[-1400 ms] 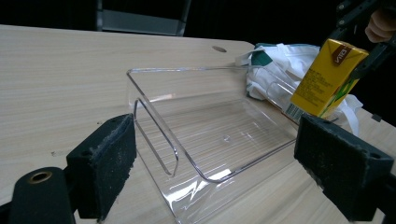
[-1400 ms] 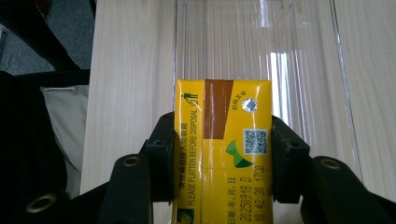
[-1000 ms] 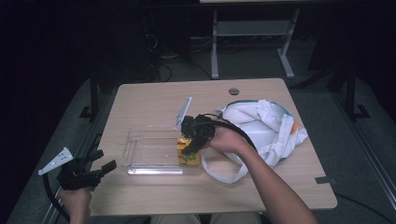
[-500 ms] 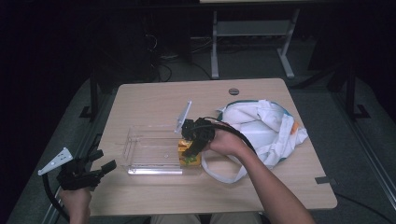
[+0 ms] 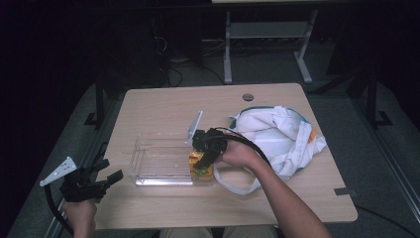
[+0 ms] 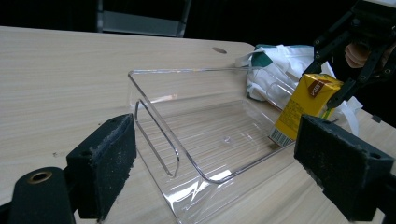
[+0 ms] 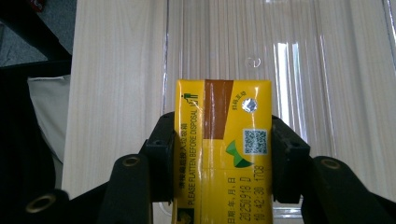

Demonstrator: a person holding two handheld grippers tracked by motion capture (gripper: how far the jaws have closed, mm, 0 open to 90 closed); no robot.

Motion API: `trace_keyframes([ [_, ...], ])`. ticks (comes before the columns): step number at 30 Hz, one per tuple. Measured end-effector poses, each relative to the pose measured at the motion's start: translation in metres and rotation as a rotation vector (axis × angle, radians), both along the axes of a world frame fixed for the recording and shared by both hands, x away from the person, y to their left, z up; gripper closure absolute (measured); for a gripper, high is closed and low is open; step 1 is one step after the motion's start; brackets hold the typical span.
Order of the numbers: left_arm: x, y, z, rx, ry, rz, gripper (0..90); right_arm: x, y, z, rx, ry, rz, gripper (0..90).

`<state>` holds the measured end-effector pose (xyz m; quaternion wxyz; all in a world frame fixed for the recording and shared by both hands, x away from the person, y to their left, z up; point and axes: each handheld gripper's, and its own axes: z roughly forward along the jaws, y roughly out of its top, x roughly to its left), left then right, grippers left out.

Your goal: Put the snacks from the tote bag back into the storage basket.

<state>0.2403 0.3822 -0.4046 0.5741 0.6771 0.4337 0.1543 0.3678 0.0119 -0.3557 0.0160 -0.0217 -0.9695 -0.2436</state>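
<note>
High view: table (image 5: 307, 198) unchanged; clear tray (image 5: 163, 161) at centre, unmoved. Right gripper (image 5: 204, 159), clamped on yellow carton (image 7: 223, 154), has lowered it into tray's 3 o'clock end; release probably next. Left gripper (image 5: 101, 179) stays at 8 o'clock, jaws apart, empty.

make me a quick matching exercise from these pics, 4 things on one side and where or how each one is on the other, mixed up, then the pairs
Things:
1. drink carton
2. clear tray
3. white bag
4. left gripper

States:
A. lies crumpled on the table's right half
B. open, off the table's left edge
C. clamped between the right gripper's jaws
D. sits mid-table, nothing resting on its floor

Pairs: 1-C, 2-D, 3-A, 4-B
</note>
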Motion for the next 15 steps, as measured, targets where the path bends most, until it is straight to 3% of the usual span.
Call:
trace_keyframes([
  [15,-0.0005,0.0008,0.0005,-0.001,0.002,0.002,12.6,-0.0001,0.0027,-0.0032,-0.010,0.002,0.010,51.7],
])
